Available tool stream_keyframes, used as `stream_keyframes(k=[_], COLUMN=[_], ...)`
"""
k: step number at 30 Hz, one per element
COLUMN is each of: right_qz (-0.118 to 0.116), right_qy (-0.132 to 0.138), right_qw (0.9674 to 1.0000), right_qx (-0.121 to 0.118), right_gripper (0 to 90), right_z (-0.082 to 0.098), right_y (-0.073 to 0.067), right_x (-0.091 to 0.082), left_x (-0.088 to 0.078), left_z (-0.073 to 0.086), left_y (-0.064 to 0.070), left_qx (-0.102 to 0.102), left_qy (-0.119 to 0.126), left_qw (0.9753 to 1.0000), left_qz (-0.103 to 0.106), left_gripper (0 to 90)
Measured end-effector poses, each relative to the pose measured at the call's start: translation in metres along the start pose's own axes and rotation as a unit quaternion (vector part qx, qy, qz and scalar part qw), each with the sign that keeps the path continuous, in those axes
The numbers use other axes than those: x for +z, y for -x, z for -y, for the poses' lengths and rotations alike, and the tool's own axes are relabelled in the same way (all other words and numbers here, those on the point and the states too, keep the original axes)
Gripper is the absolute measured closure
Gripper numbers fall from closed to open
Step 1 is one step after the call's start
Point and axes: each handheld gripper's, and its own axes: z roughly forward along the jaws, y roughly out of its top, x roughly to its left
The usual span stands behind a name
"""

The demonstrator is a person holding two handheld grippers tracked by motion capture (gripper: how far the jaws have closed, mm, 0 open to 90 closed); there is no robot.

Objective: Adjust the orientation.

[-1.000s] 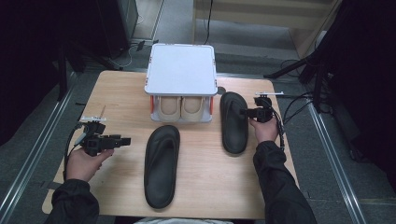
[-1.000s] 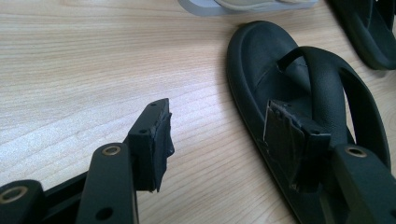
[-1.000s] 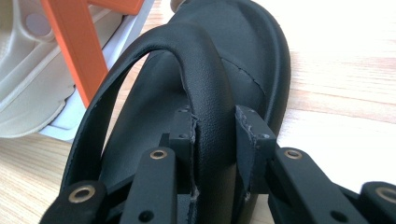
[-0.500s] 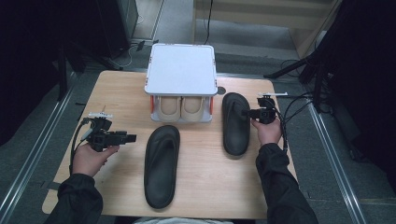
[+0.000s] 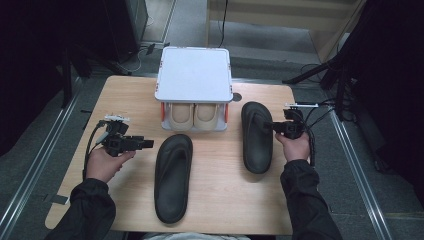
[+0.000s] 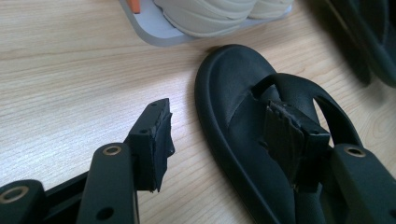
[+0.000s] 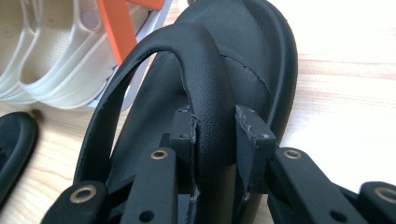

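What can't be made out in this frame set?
- Beige shoes in the rack: heels hidden under the white top shelf, high view.
- Left sandal: heel cut off by the bottom edge, left gripper view.
- Right sandal: strap's far side covered by the right gripper fingers, right gripper view.

Two sandals were laid before the rack, in which shoes were set, on the table.

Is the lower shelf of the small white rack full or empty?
Full: the white rack holds a pair of beige shoes side by side under its top, filling the space between its orange posts.
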Motion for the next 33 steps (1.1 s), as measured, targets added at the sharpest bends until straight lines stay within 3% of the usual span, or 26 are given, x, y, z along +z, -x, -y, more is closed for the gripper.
stream_keyframes(k=[9,15,33], right_qz=[-0.010,-0.014,-0.035], right_qy=[0.003,0.001,-0.021], right_qw=[0.9999,0.9999,0.9985], right_qx=[0.001,-0.010,-0.038], right_gripper=[71.3,71.3,71.2], right_z=[0.009,0.017,0.041], right_y=[-0.009,-0.021,-0.058], right_x=[-0.017,-0.027,-0.029], left_x=[0.003,-0.001,0.001], left_z=[-0.003,-0.004,-0.003], left_y=[0.001,0.003,0.005], left_qx=[0.005,0.004,0.007], left_qy=[-0.001,0.011,-0.002], left_qw=[1.0000,0.9999,0.9999], left_qz=[0.004,0.004,0.015], left_gripper=[42.3,44.2,49.4])
